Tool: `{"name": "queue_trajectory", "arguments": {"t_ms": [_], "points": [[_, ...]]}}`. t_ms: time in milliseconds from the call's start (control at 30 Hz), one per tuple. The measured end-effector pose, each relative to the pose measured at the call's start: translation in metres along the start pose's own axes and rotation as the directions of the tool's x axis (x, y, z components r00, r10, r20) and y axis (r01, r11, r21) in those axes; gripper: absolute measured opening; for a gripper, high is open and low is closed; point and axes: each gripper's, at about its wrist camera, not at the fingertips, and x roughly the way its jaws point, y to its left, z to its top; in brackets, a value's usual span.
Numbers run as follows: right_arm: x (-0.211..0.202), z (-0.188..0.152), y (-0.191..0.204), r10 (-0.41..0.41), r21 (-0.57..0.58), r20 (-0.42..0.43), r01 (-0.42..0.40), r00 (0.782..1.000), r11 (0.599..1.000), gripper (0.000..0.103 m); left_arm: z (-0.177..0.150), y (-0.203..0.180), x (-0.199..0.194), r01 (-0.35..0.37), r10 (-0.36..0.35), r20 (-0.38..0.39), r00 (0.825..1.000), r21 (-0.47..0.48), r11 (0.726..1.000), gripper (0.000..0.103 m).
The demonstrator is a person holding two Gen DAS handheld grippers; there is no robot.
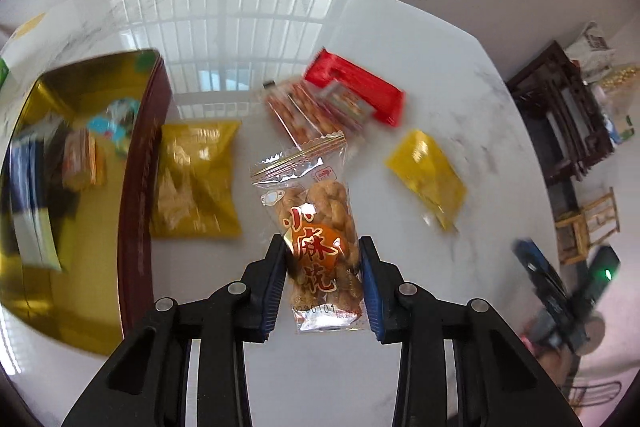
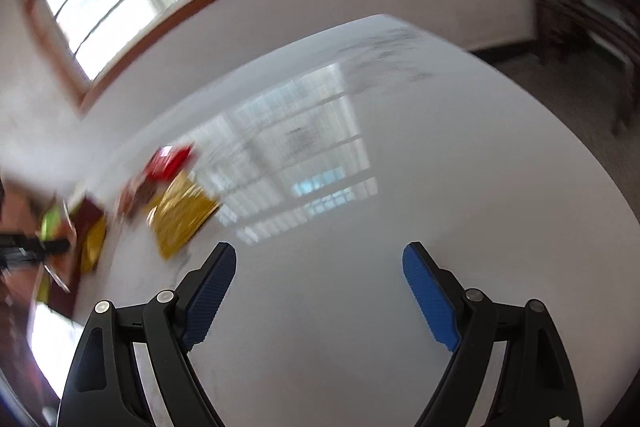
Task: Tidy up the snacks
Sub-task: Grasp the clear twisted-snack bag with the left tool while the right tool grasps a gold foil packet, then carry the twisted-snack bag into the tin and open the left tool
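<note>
The left gripper [image 1: 323,281] is closed on a clear packet of small fried dough twists [image 1: 320,227], with its blue pads pressed against both sides of the lower half. The packet stands upright between the fingers, and its crimped top edge points away from the claw, above the white marble table [image 1: 460,107].

To the left of this claw, close by, lies a gold foil packet [image 1: 198,179], which touches the dark red wall of an open tin box [image 1: 138,179] with a gold inside. Some blurred snacks already lie in the box. Straight ahead of the claw, beyond the held packet, there is a clear packet with an orange pattern [image 1: 304,111], and behind it a red packet [image 1: 356,87]. Ahead and to the right lies a yellow packet [image 1: 428,175].

The right gripper [image 2: 319,293] is wide open with nothing between its fingers, over a bare part of the table. The snacks appear blurred, far to its left.
</note>
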Motion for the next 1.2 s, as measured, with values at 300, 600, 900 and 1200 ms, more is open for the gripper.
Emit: {"name": "queue_trajectory", "arguments": {"t_ms": [300,600,900,1200], "points": [[0.058,0.034,0.076,0.165,-0.289,-0.089,-0.184,0.982,0.939,0.091,-0.041,-0.003,-0.019,0.036,-0.036,-0.03,0.999,-0.003,0.999,0.036],[0.107,0.044,0.12,0.144,-0.444,-0.23,-0.236,0.962,0.864,0.095,-0.053,0.0,-0.028,0.043,-0.043,-0.033,0.999,0.013,0.999,0.036],[0.101,0.04,0.114,0.042,-0.449,-0.164,-0.112,0.986,0.886,0.056,-0.057,0.001,-0.031,0.049,-0.048,-0.03,0.998,0.015,0.999,0.036],[0.025,0.026,-0.024,-0.136,0.04,-0.011,0.137,0.991,0.99,0.055,-0.071,0.006,-0.05,0.054,-0.054,0.002,0.999,0.015,0.998,0.036]]}}
